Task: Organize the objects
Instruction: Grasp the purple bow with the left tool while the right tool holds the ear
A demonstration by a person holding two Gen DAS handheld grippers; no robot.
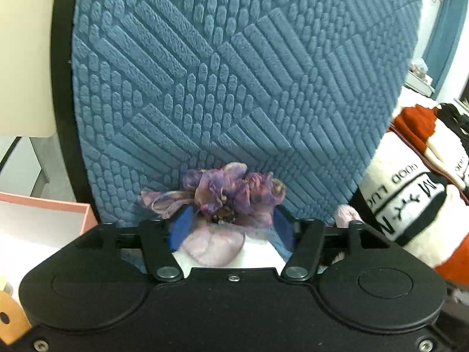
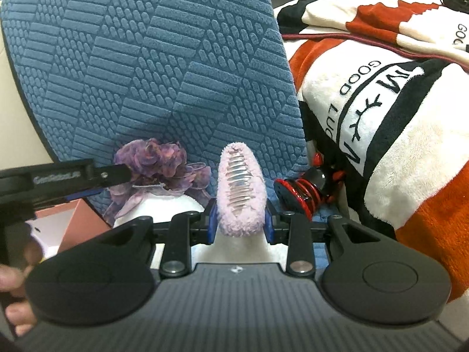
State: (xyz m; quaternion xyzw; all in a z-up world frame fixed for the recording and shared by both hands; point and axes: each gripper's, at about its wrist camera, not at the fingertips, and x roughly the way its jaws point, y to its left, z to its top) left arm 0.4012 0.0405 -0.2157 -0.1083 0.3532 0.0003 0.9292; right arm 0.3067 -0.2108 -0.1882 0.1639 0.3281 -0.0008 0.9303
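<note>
Right gripper [image 2: 240, 223]: black two-finger tool with blue pads, nearest the right wrist camera; its jaws are clamped on the sides of the fluffy pink plush hair claw clip.
Fluffy pink plush hair claw clip [image 2: 241, 189]: stands upright between the right pads, clear teeth facing the camera, above a white surface and in front of the blue cushion.
Left gripper [image 1: 231, 228]: black tool with blue pads; its jaws stand apart and released, pressing on nothing, with the scrunchie lying between and just beyond the fingertips. In the right wrist view it reaches in from the left edge.
Purple sheer fabric scrunchie [image 1: 227, 195]: a ruffled bunch resting at the foot of the blue cushion, left of the pink clip in the right wrist view [image 2: 155, 165].
Blue quilted fabric cushion [image 1: 234, 73]: large, rounded, with raised geometric ribs; it fills the background of both views.
Pink cardboard box [image 1: 44, 217]: open, pale inside, at the left beside the cushion.
Red and black coil-spring gadget [image 2: 304, 189]: lies right of the clip, near the blanket.
White, red and black fleece blanket [image 2: 381, 102]: printed with lettering, bunched on the right.
</note>
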